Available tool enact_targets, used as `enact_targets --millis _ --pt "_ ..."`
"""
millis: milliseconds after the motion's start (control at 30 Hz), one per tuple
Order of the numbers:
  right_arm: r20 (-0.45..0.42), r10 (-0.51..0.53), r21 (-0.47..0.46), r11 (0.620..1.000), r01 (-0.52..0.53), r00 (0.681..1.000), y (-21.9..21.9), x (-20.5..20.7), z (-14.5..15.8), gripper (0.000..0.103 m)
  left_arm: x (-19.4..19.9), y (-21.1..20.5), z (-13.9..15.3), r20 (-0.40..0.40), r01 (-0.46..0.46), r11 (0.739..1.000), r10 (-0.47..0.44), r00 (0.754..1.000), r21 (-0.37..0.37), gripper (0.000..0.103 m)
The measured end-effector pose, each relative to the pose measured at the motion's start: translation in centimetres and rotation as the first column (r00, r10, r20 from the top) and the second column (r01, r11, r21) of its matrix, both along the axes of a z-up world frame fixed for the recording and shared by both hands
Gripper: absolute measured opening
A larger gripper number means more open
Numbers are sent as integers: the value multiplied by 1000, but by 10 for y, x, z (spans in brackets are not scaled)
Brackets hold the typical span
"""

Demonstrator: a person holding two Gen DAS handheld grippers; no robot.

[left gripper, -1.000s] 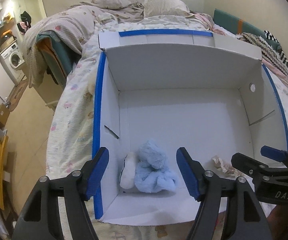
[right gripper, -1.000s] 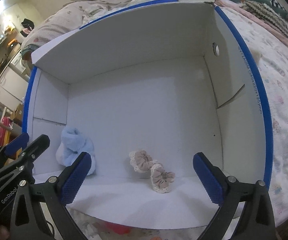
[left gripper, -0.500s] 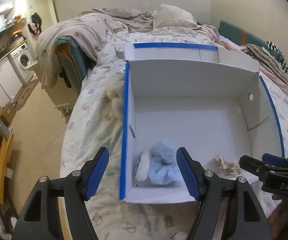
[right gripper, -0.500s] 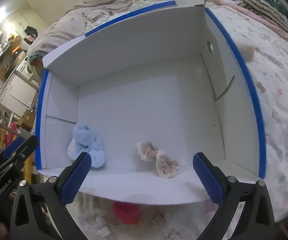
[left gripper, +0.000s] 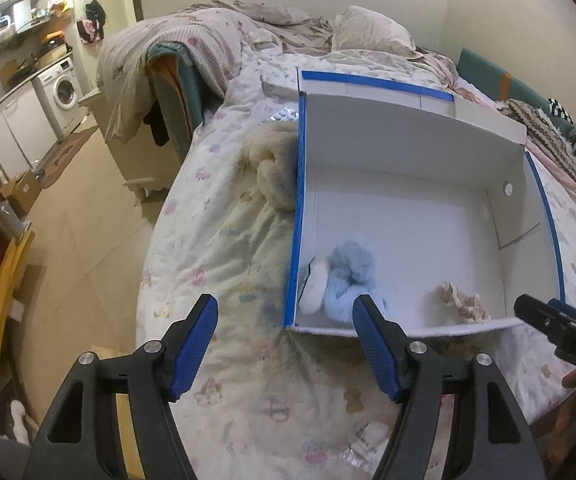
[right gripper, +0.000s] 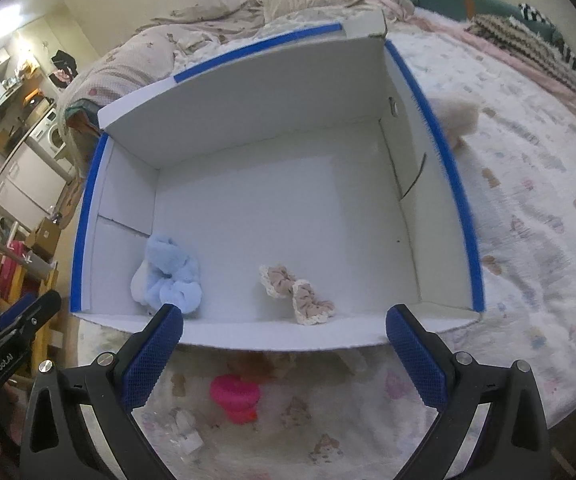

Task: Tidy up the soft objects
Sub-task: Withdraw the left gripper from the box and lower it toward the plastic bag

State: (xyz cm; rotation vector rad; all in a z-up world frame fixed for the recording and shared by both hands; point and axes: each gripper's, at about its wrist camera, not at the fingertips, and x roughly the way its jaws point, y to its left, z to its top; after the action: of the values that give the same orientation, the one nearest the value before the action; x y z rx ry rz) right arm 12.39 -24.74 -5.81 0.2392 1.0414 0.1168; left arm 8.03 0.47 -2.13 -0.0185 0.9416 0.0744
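Observation:
A white cardboard box (left gripper: 427,128) with blue taped edges lies open on the bed; it also shows in the right wrist view (right gripper: 248,92). Inside, near the front, lie a light blue and white fluffy item (left gripper: 343,280) (right gripper: 170,276) and a beige lace-edged scrunchie pair (left gripper: 461,304) (right gripper: 297,294). My left gripper (left gripper: 286,346) is open and empty, in front of the box's left corner. My right gripper (right gripper: 284,354) is open and empty, in front of the box's front wall. A cream fluffy item (left gripper: 274,164) lies outside against the box's left wall. A pink soft item (right gripper: 235,396) lies on the bedding below the right gripper.
Another cream fluffy item (right gripper: 457,118) lies on the bed right of the box. A crumpled wrapper (right gripper: 186,432) lies near the pink item. Rumpled blankets and a pillow (left gripper: 367,32) are behind the box. The bed's left edge drops to the floor (left gripper: 76,220).
Both grippers have pulled back and up from the box. The left one has also shifted left, so the cream item and the bedding in front of the box have come into view.

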Motion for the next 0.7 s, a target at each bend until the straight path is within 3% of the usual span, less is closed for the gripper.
enact_targets --millis 167,333,567,700 --pt "39 -37 -26 999 38 999 -5 -20 5 103 -12 3 -9 -28 1 1000 -1 1000 2 67" --pt "-24 -47 15 999 48 999 -15 -32 -11 103 -16 -2 -32 -122 43 999 -46 992 -26 67" --pt "-97 -78 58 995 84 992 -32 -38 -29 103 -22 -29 -81 -290 153 987 -158 944 -40 67" --pt "-137 -120 96 986 134 983 -42 -37 -35 103 -27 -47 -101 -339 206 978 -201 919 -20 67"
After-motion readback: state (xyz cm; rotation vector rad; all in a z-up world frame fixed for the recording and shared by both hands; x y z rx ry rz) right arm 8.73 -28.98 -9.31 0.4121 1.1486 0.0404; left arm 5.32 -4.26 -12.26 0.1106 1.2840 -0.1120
